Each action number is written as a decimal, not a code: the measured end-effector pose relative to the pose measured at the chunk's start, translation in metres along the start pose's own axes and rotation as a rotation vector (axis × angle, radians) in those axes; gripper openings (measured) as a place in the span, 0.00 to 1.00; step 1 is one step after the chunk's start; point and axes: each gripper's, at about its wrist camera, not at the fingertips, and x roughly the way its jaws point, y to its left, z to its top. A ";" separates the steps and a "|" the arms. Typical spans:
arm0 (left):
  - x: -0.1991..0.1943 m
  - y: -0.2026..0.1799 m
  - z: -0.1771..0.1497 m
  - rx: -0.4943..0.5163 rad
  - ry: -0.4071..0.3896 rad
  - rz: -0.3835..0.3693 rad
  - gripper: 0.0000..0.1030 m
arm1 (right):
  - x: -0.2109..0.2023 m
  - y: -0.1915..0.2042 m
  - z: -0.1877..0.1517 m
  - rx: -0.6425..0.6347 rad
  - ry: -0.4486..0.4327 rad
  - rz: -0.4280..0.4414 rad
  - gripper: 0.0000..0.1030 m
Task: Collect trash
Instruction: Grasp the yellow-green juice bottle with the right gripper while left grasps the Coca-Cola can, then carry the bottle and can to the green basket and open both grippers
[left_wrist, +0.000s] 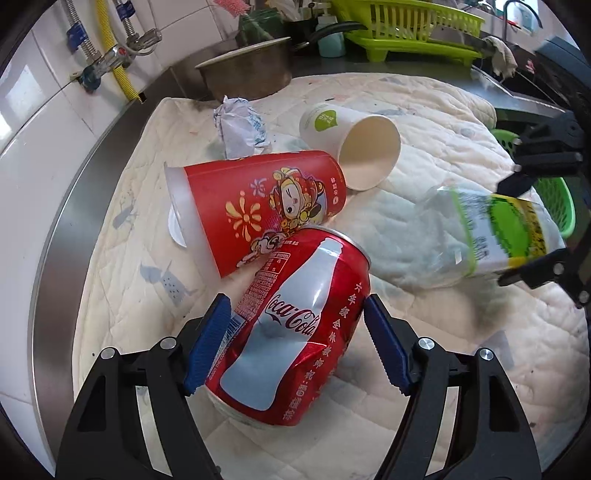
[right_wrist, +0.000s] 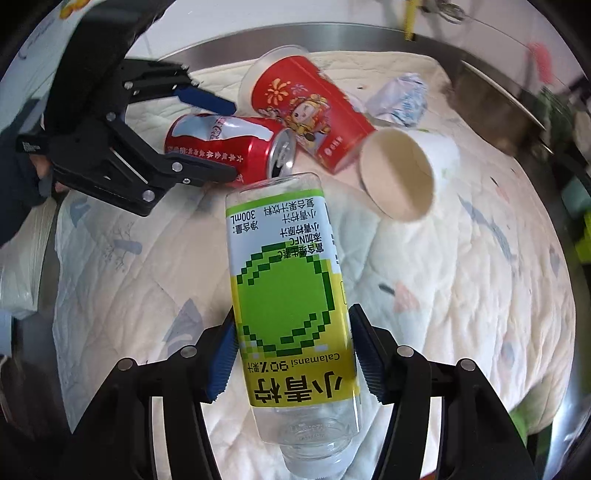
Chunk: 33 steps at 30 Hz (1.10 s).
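A dented red Coca-Cola can (left_wrist: 295, 328) lies on the quilted cloth (left_wrist: 424, 387), between the blue pads of my left gripper (left_wrist: 297, 341); the jaws sit around it with small gaps. It also shows in the right wrist view (right_wrist: 229, 144). My right gripper (right_wrist: 291, 354) is shut on an empty clear calamansi juice bottle (right_wrist: 291, 295) and holds it over the cloth; the bottle shows blurred in the left wrist view (left_wrist: 491, 236). A red plastic cup (left_wrist: 258, 206), a white paper cup (left_wrist: 354, 144) and a crumpled wrapper (left_wrist: 240, 125) lie beyond the can.
A metal pot (left_wrist: 247, 70) and a green dish rack (left_wrist: 410, 29) stand at the back. A green basket (left_wrist: 554, 203) sits past the cloth's right side. The steel counter rim (left_wrist: 62, 229) and tiled wall with pipes run along the left.
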 end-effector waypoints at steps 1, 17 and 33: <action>0.000 -0.002 -0.001 -0.004 -0.006 0.010 0.71 | -0.004 -0.001 -0.004 0.014 -0.008 -0.012 0.54; -0.028 -0.028 -0.003 -0.129 -0.014 0.076 0.35 | -0.089 -0.038 -0.091 0.244 -0.159 -0.080 0.53; -0.004 -0.018 -0.002 -0.113 0.043 0.050 0.68 | -0.087 -0.038 -0.086 0.254 -0.168 -0.080 0.52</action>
